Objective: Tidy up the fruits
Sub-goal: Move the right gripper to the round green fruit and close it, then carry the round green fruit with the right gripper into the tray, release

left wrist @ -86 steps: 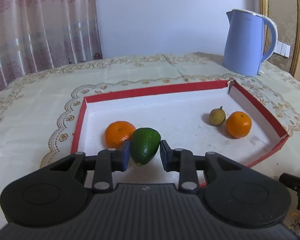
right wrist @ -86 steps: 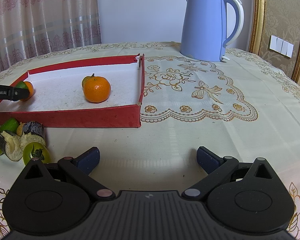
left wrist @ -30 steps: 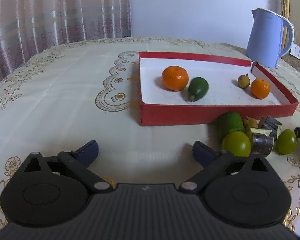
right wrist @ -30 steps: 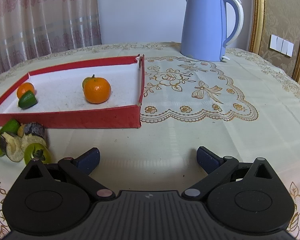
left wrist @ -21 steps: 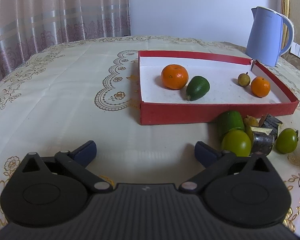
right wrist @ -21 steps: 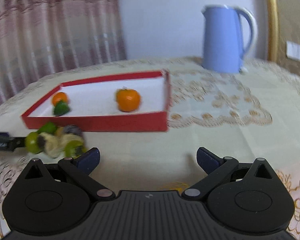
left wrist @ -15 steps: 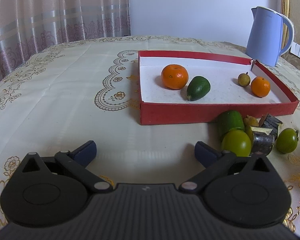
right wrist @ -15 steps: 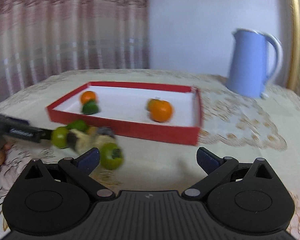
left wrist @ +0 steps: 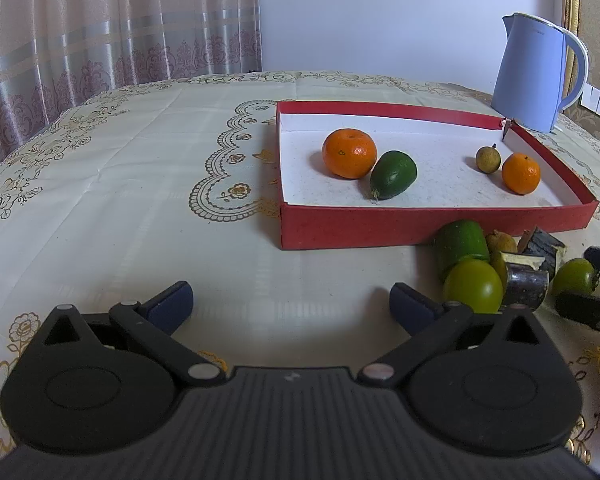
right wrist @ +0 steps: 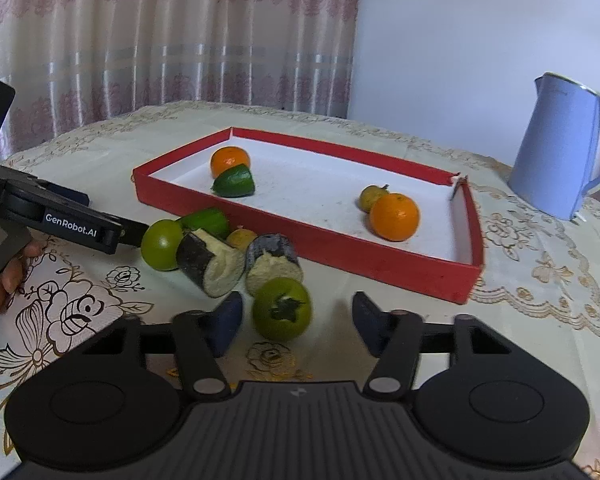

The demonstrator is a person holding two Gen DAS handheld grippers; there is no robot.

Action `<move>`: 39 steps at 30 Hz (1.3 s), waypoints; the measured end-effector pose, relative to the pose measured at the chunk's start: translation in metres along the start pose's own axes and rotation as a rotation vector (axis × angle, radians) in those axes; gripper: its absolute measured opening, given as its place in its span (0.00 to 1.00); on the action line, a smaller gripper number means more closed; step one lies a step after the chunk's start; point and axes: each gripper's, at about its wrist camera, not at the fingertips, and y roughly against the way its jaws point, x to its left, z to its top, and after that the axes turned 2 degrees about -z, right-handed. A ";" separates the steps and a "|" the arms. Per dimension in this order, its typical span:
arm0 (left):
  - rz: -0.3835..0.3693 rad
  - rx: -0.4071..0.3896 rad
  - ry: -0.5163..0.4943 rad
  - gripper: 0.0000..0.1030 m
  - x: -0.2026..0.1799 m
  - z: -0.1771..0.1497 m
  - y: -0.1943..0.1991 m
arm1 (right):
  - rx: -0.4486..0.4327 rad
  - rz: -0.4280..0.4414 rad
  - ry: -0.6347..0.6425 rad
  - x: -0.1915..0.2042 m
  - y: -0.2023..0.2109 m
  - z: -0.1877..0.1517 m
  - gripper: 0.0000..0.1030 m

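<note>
— Colours, go: red tray (right wrist: 380, 270) with a white floor beyond the right gripper's (right wrist: 298, 322) dark blue fingertips (right wrist: 228, 320), a green tomato (right wrist: 282, 309) between them.

— Two orange tangerines (left wrist: 350, 153) in there, plus a dark green avocado (left wrist: 393, 174) and an olive-brown little fruit (left wrist: 488, 159).

— Cloth?

— Cream tablecloth (left wrist: 140, 184), gold floral scrollwork. Pale blue kettle (right wrist: 560, 148) far off, pink patterned curtain (right wrist: 160, 40) behind.
</note>
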 end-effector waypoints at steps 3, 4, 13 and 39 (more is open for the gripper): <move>0.000 0.000 0.000 1.00 0.000 0.000 0.000 | 0.010 0.014 -0.003 0.001 -0.003 0.001 0.32; 0.000 0.000 0.000 1.00 0.000 0.000 0.000 | 0.006 0.013 -0.005 0.000 -0.002 0.000 0.32; 0.000 0.000 0.000 1.00 0.000 0.000 0.000 | -0.046 -0.070 -0.048 -0.006 0.011 -0.001 0.31; 0.000 0.000 0.000 1.00 0.000 0.000 0.000 | -0.064 -0.131 0.007 -0.018 -0.068 0.087 0.31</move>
